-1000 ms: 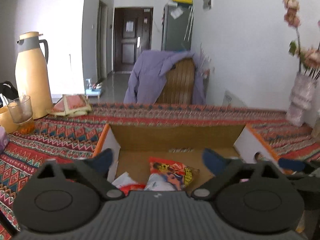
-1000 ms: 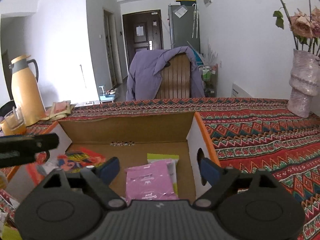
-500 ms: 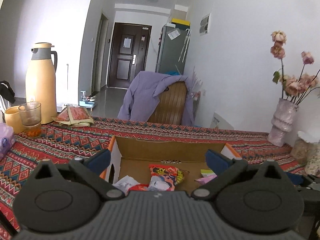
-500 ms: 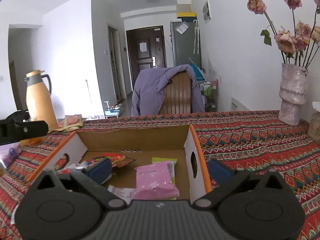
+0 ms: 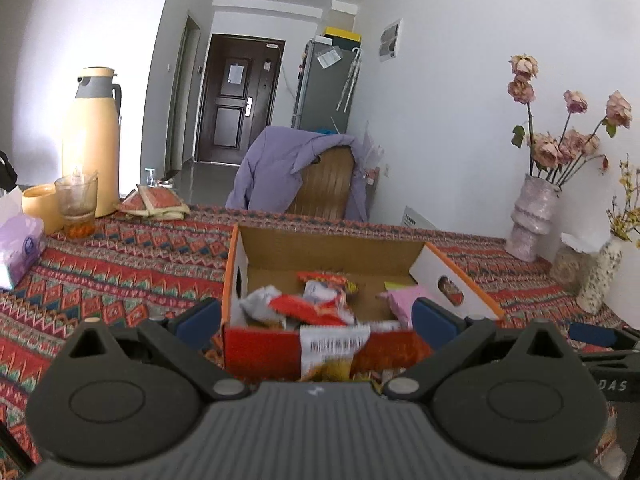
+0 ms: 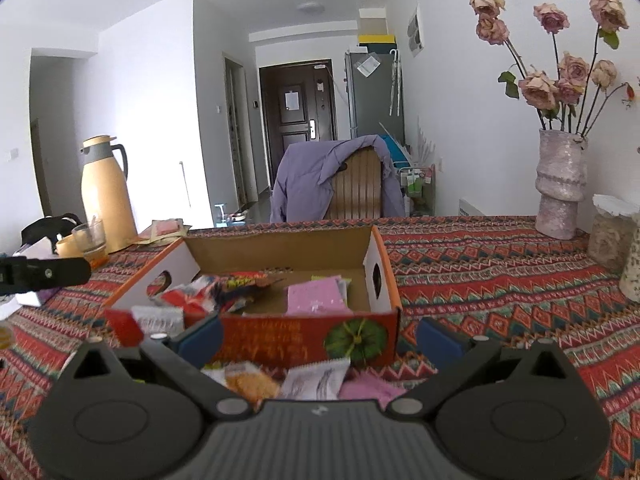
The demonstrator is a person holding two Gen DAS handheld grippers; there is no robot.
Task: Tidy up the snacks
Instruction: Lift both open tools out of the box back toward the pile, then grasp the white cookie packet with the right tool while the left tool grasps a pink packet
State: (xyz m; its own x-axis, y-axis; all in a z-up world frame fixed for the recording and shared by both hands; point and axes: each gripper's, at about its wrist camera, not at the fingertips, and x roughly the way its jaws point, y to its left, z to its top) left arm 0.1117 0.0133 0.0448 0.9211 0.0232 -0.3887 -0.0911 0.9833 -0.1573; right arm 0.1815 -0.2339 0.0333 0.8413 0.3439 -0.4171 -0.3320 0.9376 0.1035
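Box (image 5: 332, 250) at 12 o'clock holding snacks (image 5: 308, 304) (pink pack (image 6: 316, 298) included), left gripper (image 5: 318, 322) fingers spread, empty, right gripper (image 6: 320, 336) likewise, more packets (image 6: 308, 378) beneath it.

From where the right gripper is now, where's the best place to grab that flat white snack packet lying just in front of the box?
Probably the near crimped edge of the flat white snack packet, approached from above. It lies flat on the tablecloth against the red cardboard box, so only the near side is free for the open right gripper.
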